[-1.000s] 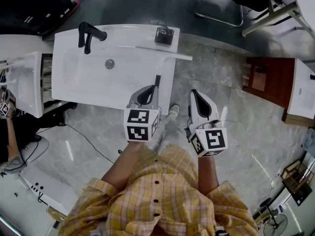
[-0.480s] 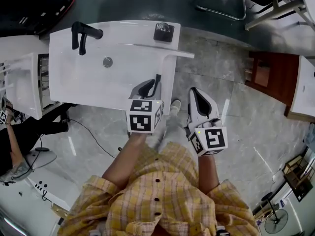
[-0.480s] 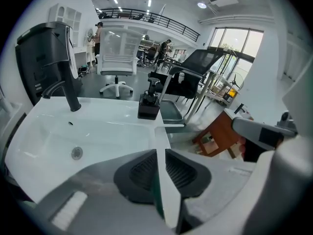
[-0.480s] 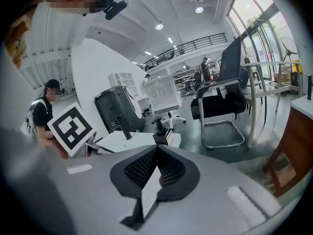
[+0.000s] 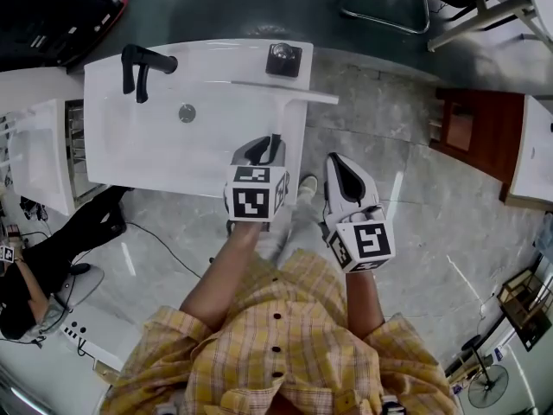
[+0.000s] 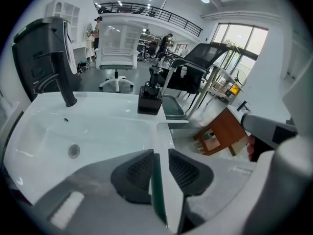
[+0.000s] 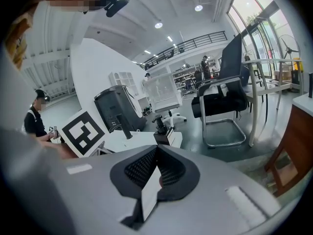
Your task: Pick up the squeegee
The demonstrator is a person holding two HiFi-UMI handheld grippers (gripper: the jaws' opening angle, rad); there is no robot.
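Observation:
The squeegee [image 5: 289, 92] lies on the right rim of the white sink [image 5: 155, 145], its pale blade across the rim and its black handle [image 5: 276, 141] pointing towards me. My left gripper [image 5: 263, 148] is down at that handle. In the left gripper view its jaws [image 6: 160, 153] are opening, with the thin handle [image 6: 156, 195] standing between the pads and a gap beside it. My right gripper [image 5: 339, 164] hangs over the floor to the right of the sink. Its pads [image 7: 157, 151] meet, with nothing held.
A black faucet [image 5: 143, 63] and a black soap dispenser [image 5: 285, 60] stand at the sink's far edge. A brown wooden stand [image 5: 471, 141] is at the right, a chair base [image 5: 384, 20] behind, a white cabinet [image 5: 43, 150] and a seated person [image 5: 26, 292] at the left.
My left gripper has sunk towards the sink's rim over the black handle, and its jaws have parted. The right gripper has hardly moved.

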